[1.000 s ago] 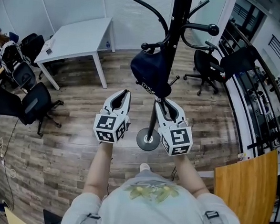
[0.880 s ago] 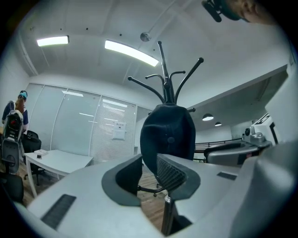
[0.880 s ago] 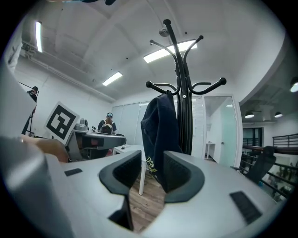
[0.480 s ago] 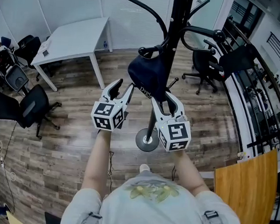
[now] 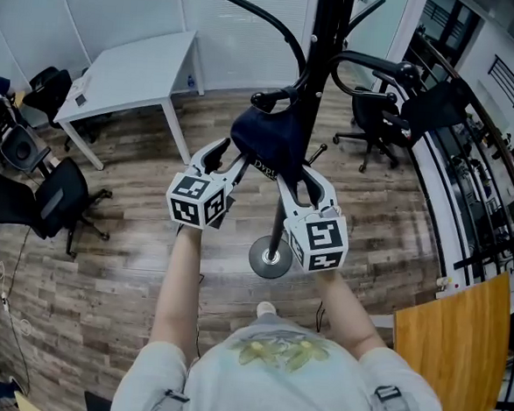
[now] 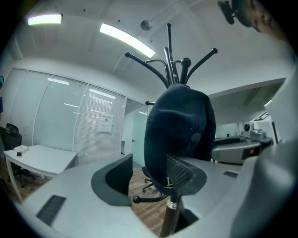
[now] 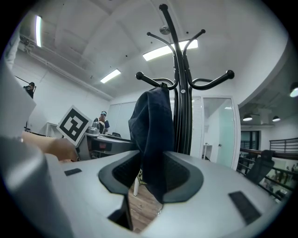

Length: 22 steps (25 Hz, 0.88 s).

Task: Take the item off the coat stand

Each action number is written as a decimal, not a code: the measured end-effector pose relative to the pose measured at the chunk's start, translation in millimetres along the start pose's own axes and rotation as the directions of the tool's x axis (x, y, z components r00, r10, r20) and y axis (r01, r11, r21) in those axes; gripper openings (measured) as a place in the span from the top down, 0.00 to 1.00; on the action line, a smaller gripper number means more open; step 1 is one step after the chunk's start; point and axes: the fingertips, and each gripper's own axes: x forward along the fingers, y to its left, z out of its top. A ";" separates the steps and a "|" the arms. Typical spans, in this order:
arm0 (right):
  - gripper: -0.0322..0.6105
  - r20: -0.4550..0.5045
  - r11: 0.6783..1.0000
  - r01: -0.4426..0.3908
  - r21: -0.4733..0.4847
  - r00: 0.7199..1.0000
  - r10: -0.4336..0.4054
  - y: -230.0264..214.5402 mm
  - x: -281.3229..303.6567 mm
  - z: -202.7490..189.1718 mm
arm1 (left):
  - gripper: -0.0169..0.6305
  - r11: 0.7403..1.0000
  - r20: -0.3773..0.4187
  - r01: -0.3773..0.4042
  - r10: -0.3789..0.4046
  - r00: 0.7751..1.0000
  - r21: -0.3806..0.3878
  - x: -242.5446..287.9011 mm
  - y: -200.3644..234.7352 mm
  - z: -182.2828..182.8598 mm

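an office floor, seen from beside the coat stand [image 5: 314,72]: a person reaches up with two hand-held grippers toward a dark blue cap [image 5: 266,139] that hangs from a low hook on the stand's left side, close against the pole.

left of the stand, the left gripper [image 5: 227,157] is opening its jaws; they press on nothing, and the cap [image 6: 179,125] hangs just ahead of them, in line with the gap. right up against the stand's pole, the right gripper [image 5: 304,182] has its jaws spread wide with the lower edge of the cap [image 7: 151,135] hanging down between them, the pads not yet closed on the cloth.

the cap looks light and soft: a limp cloth crown that should fold under a pinch rather than resist, and is unlikely to be harmed by a firm squeeze. the hanging lower edge, where the cloth is doubled and the brim may stiffen it, seems the surest place to take hold. the hook ends in a knob, so the cap probably needs lifting up and outward, not pulling straight down.

the count: one white table [image 5: 135,69] far left of the stand, two grippers, one cap, one coat stand. no second item shows on its hooks.
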 end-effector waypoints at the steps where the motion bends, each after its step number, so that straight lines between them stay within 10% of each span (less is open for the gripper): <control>1: 0.72 -0.001 1.000 0.005 -0.001 1.000 -0.005 -2.3 1.2 -0.3 | 0.63 1.000 -0.002 0.005 -0.005 1.000 0.005 2.2 -0.4 0.3; 5: 0.75 -0.002 1.000 0.007 -0.003 1.000 -0.007 -5.6 1.8 -1.6 | 0.64 1.000 0.022 0.010 -0.011 1.000 0.023 3.7 -3.4 4.7; 11: 0.84 0.001 1.000 0.004 -0.005 1.000 -0.004 -8.2 1.6 -1.8 | 0.92 0.996 0.039 -0.024 0.020 0.999 0.088 4.5 -7.1 8.9; 22: 0.89 0.028 1.000 -0.002 0.025 1.000 0.002 -5.4 -2.8 4.2 | 0.94 1.000 0.059 -0.003 0.002 0.998 0.028 -4.8 -12.2 12.4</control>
